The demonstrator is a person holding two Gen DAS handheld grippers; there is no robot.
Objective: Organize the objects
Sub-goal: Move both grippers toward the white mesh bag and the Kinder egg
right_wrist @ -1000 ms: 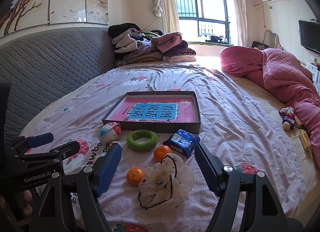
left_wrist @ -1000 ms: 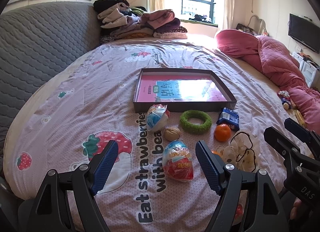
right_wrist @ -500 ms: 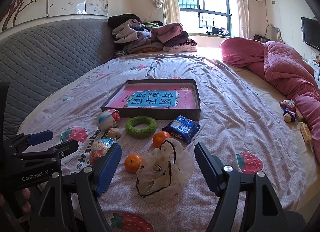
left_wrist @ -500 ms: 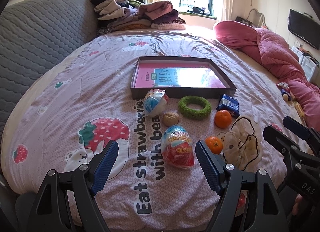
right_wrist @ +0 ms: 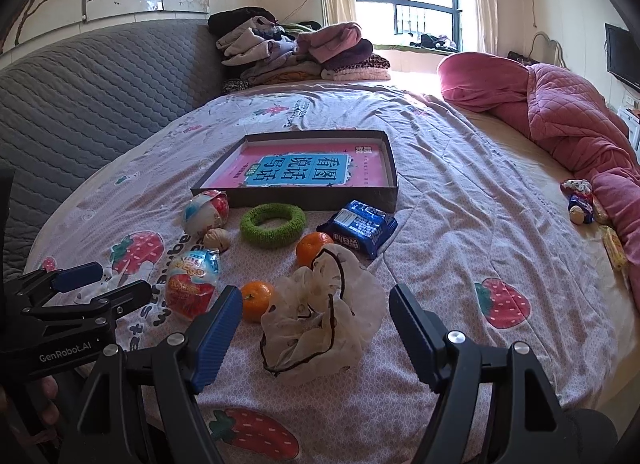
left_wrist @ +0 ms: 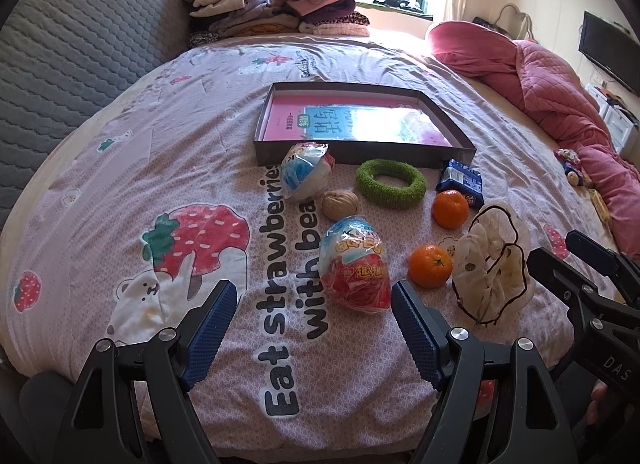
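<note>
Bedroom scene, with a printed sheet (left_wrist: 120, 168) covering the bed and serving as the work surface. Left gripper (left_wrist: 312, 318) is hovering with fingers spread wide and holding nothing, the red egg (left_wrist: 356, 268) lying just beyond them at 12 o'clock. Right gripper (right_wrist: 316, 324) is likewise hovering wide and unloaded, the white scrunchie (right_wrist: 320, 316) sitting between its fingers on the sheet. Tray (left_wrist: 464, 150), at 12 o'clock of the cluster, is holding only a pink book (right_wrist: 304, 170); none of the loose items is lying inside it. Judged from this, sorting is barely beginning: the blue egg (left_wrist: 306, 176), walnut (left_wrist: 340, 204), green ring (left_wrist: 390, 182), blue packet (left_wrist: 460, 182) and two oranges (left_wrist: 430, 266) are all waiting on the sheet. Legible writing: "Eat strawberries with bea" on the sheet, "GenRobot.AI" and "DAS" on the gripper bodies; the egg and packet labels are too small to read
</note>
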